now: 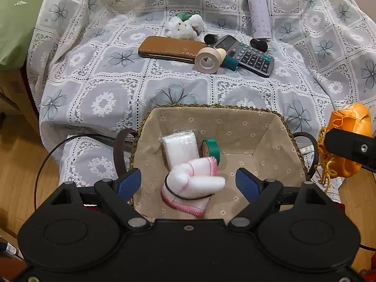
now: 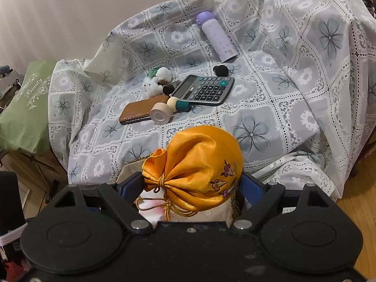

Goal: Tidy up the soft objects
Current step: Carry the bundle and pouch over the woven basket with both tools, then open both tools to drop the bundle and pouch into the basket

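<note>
Orange satin pouch (image 2: 197, 164) with embroidered flowers, grey floral lace cloth (image 1: 112, 94), beige flower-print basket (image 1: 265, 145)

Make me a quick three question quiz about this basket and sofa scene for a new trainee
1. True or false: the right gripper holds the orange pouch.
2. Which is already in the basket? A) calculator B) green tape roll C) purple bottle
3. Fill in: the left gripper hovers open over the rolled pink ____.

Key:
1. True.
2. B, the green tape roll; the calculator and purple bottle lie on the cloth.
3. Socks.
</note>
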Action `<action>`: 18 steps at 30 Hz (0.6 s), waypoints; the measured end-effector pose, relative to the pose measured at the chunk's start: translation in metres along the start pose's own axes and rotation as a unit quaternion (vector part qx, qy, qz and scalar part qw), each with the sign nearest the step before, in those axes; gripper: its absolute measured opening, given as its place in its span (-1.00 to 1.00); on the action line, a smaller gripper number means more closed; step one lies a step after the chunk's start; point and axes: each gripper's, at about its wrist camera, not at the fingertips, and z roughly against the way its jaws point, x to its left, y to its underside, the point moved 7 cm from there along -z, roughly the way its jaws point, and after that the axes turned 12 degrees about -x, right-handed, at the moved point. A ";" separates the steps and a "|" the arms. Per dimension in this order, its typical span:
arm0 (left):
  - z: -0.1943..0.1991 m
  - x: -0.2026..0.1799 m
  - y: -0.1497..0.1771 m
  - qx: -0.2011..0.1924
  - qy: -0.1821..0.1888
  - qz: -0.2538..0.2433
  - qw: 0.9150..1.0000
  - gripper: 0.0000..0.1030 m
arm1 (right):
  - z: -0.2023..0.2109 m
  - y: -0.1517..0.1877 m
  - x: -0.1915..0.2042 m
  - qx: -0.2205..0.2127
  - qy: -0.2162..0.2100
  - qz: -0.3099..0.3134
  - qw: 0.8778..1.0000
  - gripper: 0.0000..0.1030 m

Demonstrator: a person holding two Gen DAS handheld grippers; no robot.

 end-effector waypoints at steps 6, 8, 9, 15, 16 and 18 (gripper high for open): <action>0.004 0.003 -0.002 -0.009 -0.013 0.002 1.000 0.63 | -0.001 0.001 0.002 0.004 -0.001 0.006 1.000 0.72; 0.006 0.005 -0.003 -0.013 -0.019 0.002 1.000 0.63 | 0.000 0.001 0.003 0.004 -0.003 0.010 1.000 0.72; 0.006 0.005 -0.004 -0.016 -0.022 0.002 1.000 0.63 | 0.000 0.001 0.004 0.003 -0.004 0.012 1.000 0.72; 0.007 0.006 -0.004 -0.018 -0.027 0.001 0.999 0.63 | 0.002 -0.001 0.004 -0.002 -0.011 0.018 1.000 0.73; 0.007 0.006 -0.004 -0.018 -0.027 0.001 0.999 0.63 | 0.003 -0.001 0.005 -0.003 -0.011 0.019 1.000 0.74; 0.007 0.006 -0.004 -0.018 -0.026 0.001 0.999 0.63 | 0.003 -0.001 0.005 -0.003 -0.011 0.021 1.000 0.74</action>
